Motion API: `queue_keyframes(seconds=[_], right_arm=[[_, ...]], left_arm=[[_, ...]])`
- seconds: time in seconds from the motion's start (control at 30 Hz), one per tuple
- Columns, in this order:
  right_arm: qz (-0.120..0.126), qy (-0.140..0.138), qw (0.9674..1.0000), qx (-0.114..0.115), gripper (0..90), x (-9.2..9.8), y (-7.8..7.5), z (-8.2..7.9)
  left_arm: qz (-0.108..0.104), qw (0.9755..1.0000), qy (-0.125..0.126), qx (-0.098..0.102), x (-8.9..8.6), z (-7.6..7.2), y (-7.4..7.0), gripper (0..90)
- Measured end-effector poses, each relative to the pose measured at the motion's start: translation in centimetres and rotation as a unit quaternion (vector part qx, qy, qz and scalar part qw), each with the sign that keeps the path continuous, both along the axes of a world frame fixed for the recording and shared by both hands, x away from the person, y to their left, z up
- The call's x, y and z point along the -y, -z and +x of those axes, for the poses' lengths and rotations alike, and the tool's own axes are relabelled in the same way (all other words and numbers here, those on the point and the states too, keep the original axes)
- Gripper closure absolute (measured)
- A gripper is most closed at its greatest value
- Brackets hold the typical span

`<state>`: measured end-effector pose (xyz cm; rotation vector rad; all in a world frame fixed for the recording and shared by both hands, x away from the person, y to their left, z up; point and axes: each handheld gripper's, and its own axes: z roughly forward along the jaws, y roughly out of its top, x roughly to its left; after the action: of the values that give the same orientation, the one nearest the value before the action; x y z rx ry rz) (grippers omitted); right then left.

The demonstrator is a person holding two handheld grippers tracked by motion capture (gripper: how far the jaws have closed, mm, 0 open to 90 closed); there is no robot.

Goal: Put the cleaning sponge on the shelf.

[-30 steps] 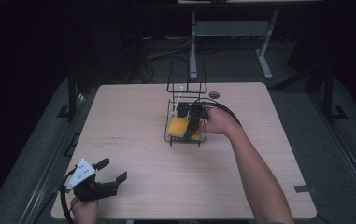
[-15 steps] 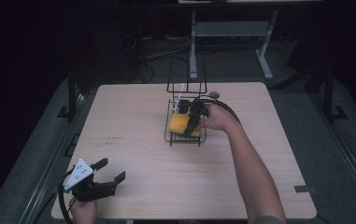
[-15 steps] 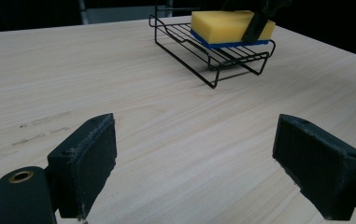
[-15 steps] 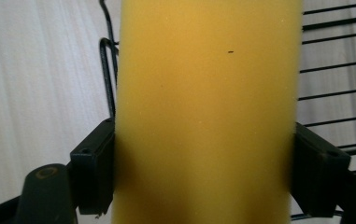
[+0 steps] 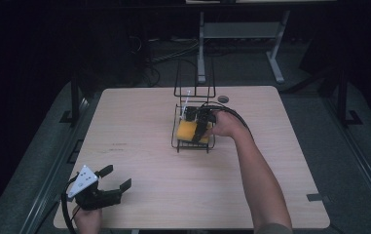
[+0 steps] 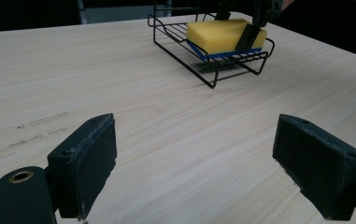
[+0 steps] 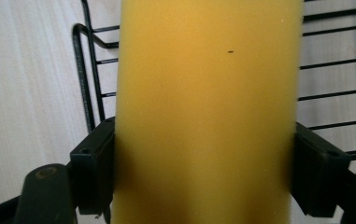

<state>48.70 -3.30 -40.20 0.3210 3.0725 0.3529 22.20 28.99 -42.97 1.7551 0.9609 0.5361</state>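
A yellow sponge [image 5: 187, 130] with a blue underside lies tilted in a black wire rack [image 5: 193, 146] just behind the middle of the table. My right gripper [image 5: 200, 132] reaches into the rack from the right and is shut on the sponge. In the right gripper view both pads press the sides of the sponge [image 7: 208, 93], with the rack's wires [image 7: 89, 84] behind. My left gripper [image 5: 116, 177] is open and holds nothing at the table's front left corner. The left gripper view shows its wide gap [image 6: 208, 168], the sponge [image 6: 217, 35] and the rack [image 6: 213, 74] far ahead.
A tall upright wire frame [image 5: 194, 78] rises from the rack's back end. A small dark round disc [image 5: 223, 99] lies on the table behind the rack. The light wooden table [image 5: 139, 126] ends close beside the left gripper.
The right hand shifted a little over the rack with the sponge still in its jaws. The left gripper has barely moved.
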Motion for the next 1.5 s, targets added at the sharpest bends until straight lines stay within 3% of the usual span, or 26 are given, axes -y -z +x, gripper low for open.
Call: queue_keyframes(seconds=[0.43, 0.73, 1.27, 1.5], right_arm=[[0.003, 0.002, 1.0, -0.005, 21.2, 0.1, 0.4, 0.2], [-0.003, 0.001, 1.0, -0.006, 15.2, -0.2, 0.3, -0.1], [0.01, 0.0, 0.9999, 0.004, 15.5, -0.1, -1.1, -0.7], [0.011, -0.006, 0.9997, 0.02, 15.5, -0.2, -2.0, -1.4]], left_arm=[[-0.004, 1.0, -0.002, 0.004, -0.1, 0.0, 0.0, 12.9], [-0.004, 1.0, -0.001, 0.005, 0.0, -0.1, -0.1, 12.9], [-0.002, 1.0, 0.001, 0.005, 0.2, -0.1, -0.1, 12.9], [-0.001, 1.0, 0.003, 0.006, 0.3, -0.1, -0.1, 12.9]])
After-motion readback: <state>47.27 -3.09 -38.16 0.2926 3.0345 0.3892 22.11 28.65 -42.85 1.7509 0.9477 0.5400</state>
